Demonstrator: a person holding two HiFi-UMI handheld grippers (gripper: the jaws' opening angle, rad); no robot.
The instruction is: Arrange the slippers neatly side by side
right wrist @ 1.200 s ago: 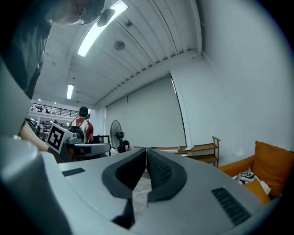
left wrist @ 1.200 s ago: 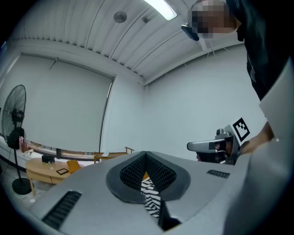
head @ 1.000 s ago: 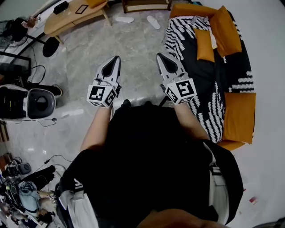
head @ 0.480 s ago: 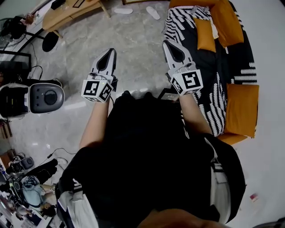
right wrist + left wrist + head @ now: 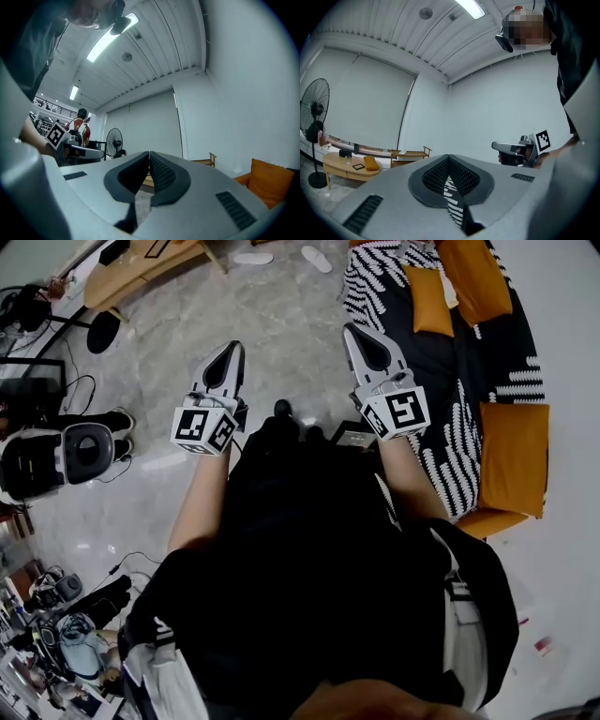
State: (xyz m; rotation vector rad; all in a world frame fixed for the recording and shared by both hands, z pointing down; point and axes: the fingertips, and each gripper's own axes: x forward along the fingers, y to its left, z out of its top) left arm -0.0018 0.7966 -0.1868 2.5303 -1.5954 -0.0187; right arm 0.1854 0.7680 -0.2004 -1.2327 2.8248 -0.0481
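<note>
the left claw [image 5: 234, 349] and right claw [image 5: 352, 331] are held out in front of the torso, side by side and well apart, both pointing forward. each has its jaws pressed together, with nothing between them. the left forearm [image 5: 200, 507] and right forearm [image 5: 412, 484] are bare and run back from the left cube [image 5: 208, 427] and right cube [image 5: 398, 412] to the body.

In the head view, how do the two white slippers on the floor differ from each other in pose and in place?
Pose: the table-side slipper lies almost straight across the picture, while the sofa-side slipper lies slanted.
Place: the table-side slipper is nearer the wooden table; the sofa-side slipper is nearer the striped sofa.
Shared: both are white, both lie on the grey floor, apart from each other and not yet side by side.
</note>
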